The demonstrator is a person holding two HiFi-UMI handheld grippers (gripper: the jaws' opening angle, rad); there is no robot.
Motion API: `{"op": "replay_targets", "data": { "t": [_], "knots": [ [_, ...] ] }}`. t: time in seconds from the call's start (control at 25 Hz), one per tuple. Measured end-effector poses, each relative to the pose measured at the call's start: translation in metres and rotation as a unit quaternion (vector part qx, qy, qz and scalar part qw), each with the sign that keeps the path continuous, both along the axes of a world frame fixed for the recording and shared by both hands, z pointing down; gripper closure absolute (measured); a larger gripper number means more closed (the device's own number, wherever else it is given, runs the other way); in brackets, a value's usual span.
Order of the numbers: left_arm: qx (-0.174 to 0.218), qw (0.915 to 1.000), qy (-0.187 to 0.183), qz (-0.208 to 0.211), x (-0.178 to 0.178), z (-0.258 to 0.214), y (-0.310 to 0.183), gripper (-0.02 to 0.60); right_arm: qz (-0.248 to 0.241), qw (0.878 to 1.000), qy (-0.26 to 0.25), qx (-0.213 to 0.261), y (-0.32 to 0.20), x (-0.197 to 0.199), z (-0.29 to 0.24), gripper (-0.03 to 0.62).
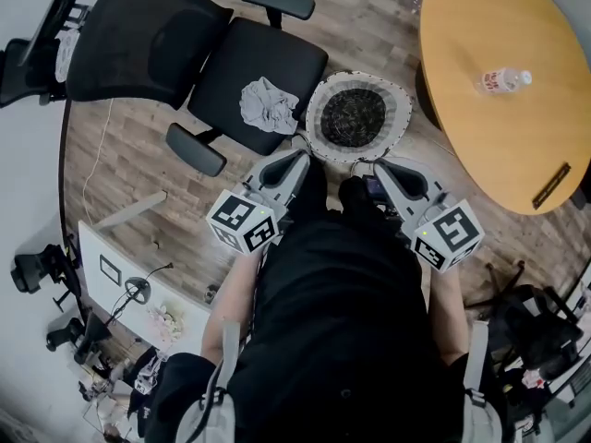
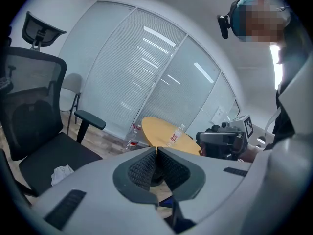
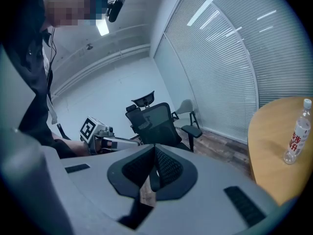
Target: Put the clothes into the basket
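Note:
A crumpled grey cloth [image 1: 269, 105] lies on the seat of a black office chair [image 1: 268, 63]. To the right of the seat, a round woven basket [image 1: 319, 116] with a dark inside stands on the floor. My left gripper [image 1: 297, 158] is shut and empty, just below the chair's seat edge and the basket. In the left gripper view its jaws [image 2: 156, 151] meet, with the cloth [image 2: 62, 174] low at the left. My right gripper [image 1: 380, 167] is also shut with nothing in it, near the basket's lower right rim. Its tips [image 3: 154, 148] touch.
A round wooden table [image 1: 499, 109] with a water bottle [image 1: 503, 81] stands at the right, close to the basket. Another bottle [image 2: 132, 138] stands on the floor by the table. A second black chair [image 1: 37, 44] is at the far left. Clutter and cables lie at the lower left.

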State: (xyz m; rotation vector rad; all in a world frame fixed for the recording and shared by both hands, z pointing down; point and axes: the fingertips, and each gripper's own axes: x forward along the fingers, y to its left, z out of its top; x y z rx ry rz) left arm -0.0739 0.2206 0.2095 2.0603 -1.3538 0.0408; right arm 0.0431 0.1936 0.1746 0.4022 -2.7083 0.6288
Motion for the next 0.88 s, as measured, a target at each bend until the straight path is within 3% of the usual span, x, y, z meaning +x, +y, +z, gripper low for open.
{"op": "replay_targets", "data": {
  "t": [0.52, 0.56, 0.64, 0.88],
  "knots": [
    [-0.041, 0.9978, -0.011, 0.051, -0.086, 0.051, -0.028, 0.559, 0.029, 0.999, 0.037, -0.010, -0.011, -0.091, 0.006, 0.577],
    [-0.050, 0.9969, -0.010, 0.060, -0.090, 0.058, -0.029, 0.542, 0.033, 0.999, 0.042, -0.011, -0.011, -0.096, 0.008, 0.577],
    [-0.069, 0.9945, -0.012, 0.079, -0.097, 0.071, -0.031, 0.443, 0.039, 0.998, 0.050, -0.015, -0.010, -0.104, 0.010, 0.577],
    [-0.089, 0.9892, -0.037, 0.111, -0.117, 0.097, -0.041, 0.384, 0.066, 0.995, 0.070, -0.026, -0.017, -0.114, 0.017, 0.577]
  ]
}}
